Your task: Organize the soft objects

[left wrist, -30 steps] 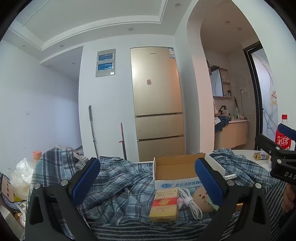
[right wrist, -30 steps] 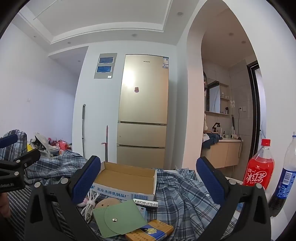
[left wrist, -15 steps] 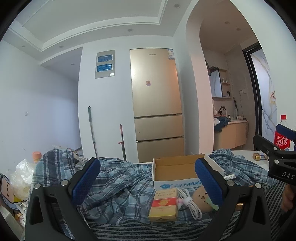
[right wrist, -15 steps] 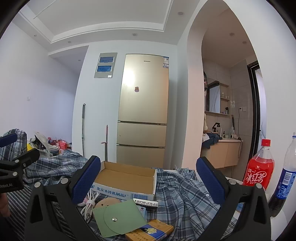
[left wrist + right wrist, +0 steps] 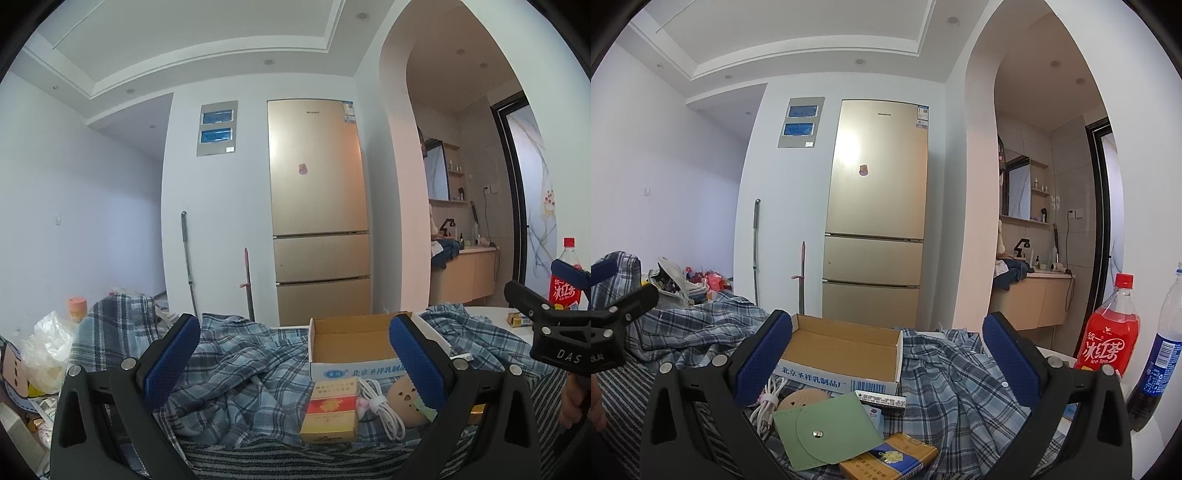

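Note:
A rumpled blue plaid shirt [image 5: 236, 365] [image 5: 960, 373] lies over a striped cloth [image 5: 280, 461]. On it stands an empty open cardboard box [image 5: 351, 343] [image 5: 842, 350]. In front of the box lie a red-and-yellow packet [image 5: 332, 410], a coiled white cable [image 5: 380, 406] [image 5: 768, 398], a green snap pouch [image 5: 827, 428] and a blue-and-yellow packet [image 5: 894, 458]. My left gripper [image 5: 295, 358] stands open above the shirt and packet, holding nothing. My right gripper [image 5: 886, 354] is open too, over the box and pouch.
A red iced-tea bottle [image 5: 1108, 332] and a blue-labelled bottle [image 5: 1160, 354] stand at the right. A gold fridge [image 5: 317, 240] stands behind. A white plastic bag [image 5: 48, 347] and clutter sit at the left. A mop handle [image 5: 188, 262] leans on the wall.
Both grippers have barely shifted; the left wrist view has drifted slightly. Nothing was taken hold of or let go.

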### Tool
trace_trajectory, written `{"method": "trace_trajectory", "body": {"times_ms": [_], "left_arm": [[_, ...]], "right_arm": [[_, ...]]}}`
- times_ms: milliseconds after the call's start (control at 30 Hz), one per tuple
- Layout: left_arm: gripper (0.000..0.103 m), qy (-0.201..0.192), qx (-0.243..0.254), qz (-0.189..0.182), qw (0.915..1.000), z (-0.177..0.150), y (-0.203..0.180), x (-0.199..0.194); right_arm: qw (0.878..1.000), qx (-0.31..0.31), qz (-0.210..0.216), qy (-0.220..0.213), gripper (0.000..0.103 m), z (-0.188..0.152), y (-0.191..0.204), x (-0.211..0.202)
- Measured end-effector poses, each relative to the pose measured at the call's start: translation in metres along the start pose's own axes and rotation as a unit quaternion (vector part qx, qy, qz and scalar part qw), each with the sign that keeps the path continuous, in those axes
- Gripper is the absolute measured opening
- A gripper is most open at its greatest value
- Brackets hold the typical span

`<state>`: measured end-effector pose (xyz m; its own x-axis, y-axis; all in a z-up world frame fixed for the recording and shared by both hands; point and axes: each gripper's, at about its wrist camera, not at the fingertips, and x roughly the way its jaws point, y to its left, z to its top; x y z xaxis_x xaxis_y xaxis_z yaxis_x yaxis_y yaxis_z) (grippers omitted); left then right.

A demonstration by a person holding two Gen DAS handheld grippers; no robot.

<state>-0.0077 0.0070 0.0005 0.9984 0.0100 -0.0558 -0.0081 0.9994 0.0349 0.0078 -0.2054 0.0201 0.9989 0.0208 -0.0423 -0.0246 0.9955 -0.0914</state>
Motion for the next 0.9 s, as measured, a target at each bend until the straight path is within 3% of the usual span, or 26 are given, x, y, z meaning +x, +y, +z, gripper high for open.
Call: {"method": "trace_trajectory", "body": {"times_ms": [900], "left_arm": [[0.103, 0.011, 0.000, -0.006, 0.9999, 0.0002, 0.0001, 0.0032]], "right_arm": [[1.000, 0.006, 0.011, 0.005, 0.103, 0.0018, -0.0018, 0.0008]]}}
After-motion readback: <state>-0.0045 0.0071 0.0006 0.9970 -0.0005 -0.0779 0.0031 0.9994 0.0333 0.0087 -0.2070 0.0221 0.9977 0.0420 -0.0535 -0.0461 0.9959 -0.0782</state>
